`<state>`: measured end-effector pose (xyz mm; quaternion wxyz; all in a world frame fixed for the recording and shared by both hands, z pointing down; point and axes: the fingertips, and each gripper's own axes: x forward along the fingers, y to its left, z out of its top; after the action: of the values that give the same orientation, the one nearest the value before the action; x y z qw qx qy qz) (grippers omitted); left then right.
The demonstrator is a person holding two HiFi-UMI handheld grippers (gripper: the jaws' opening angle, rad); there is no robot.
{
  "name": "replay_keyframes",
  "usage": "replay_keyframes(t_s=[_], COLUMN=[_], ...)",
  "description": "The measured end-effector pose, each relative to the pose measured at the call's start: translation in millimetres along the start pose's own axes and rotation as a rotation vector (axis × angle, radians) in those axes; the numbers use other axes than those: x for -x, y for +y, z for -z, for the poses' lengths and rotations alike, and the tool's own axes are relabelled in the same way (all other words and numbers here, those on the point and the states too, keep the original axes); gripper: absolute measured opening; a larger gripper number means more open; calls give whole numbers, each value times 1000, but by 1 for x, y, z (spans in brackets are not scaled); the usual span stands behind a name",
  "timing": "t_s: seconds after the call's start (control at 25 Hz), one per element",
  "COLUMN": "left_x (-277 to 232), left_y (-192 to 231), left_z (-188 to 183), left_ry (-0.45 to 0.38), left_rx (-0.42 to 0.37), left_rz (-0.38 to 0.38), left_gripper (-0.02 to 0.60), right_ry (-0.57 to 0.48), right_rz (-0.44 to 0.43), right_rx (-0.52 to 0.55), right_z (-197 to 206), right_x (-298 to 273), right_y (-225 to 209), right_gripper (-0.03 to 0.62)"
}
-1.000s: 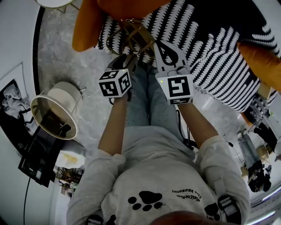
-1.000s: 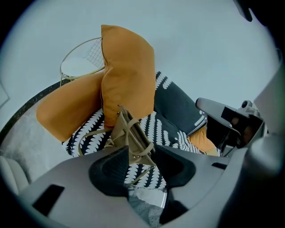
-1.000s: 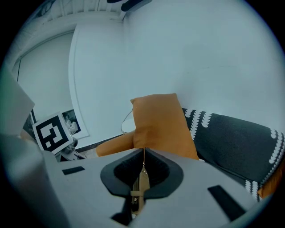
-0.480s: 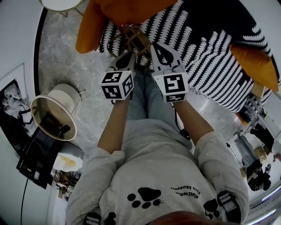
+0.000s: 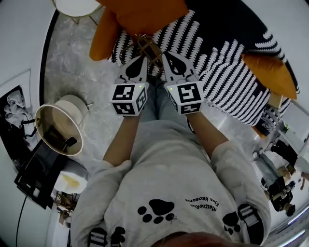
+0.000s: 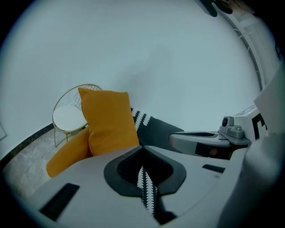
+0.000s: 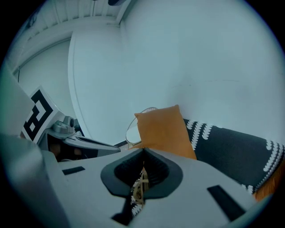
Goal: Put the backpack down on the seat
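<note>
Head view first: where's the backpack (image 5: 147,44)?
— On the seat (image 5: 227,62), just in front of the orange cushion (image 5: 145,14).
And the jaws?
— The left gripper (image 5: 141,58) has just closed them, nothing between. The right gripper (image 5: 165,54) holds its pair pressed together too. Both tips hover near that cushion.

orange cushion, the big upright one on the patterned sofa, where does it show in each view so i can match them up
Head view: the orange cushion is at the top edge, near the centre.
Left gripper view: left of centre, standing upright.
Right gripper view: just right of centre, upright.
Shared landmark: the round white side table, right beside the cushion in all three.
</note>
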<state>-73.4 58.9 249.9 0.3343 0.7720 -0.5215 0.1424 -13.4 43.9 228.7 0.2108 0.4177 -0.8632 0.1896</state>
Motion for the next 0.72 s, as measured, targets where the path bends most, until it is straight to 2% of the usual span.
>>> replay_keyframes(t_s=[0.44,0.72], left_x=[81,136], left_y=[-58,-77], left_z=[-68,-90], left_ry=[-180,-300], left_rx=[-149,-202], left_rz=[50,40], left_gripper=[20,20], right_ry=[-144,-230], right_rz=[-44,-38], right_rx=[38,61], right_z=[-77,-100], right_x=[74,120], right_y=[45,63], right_gripper=[32,32])
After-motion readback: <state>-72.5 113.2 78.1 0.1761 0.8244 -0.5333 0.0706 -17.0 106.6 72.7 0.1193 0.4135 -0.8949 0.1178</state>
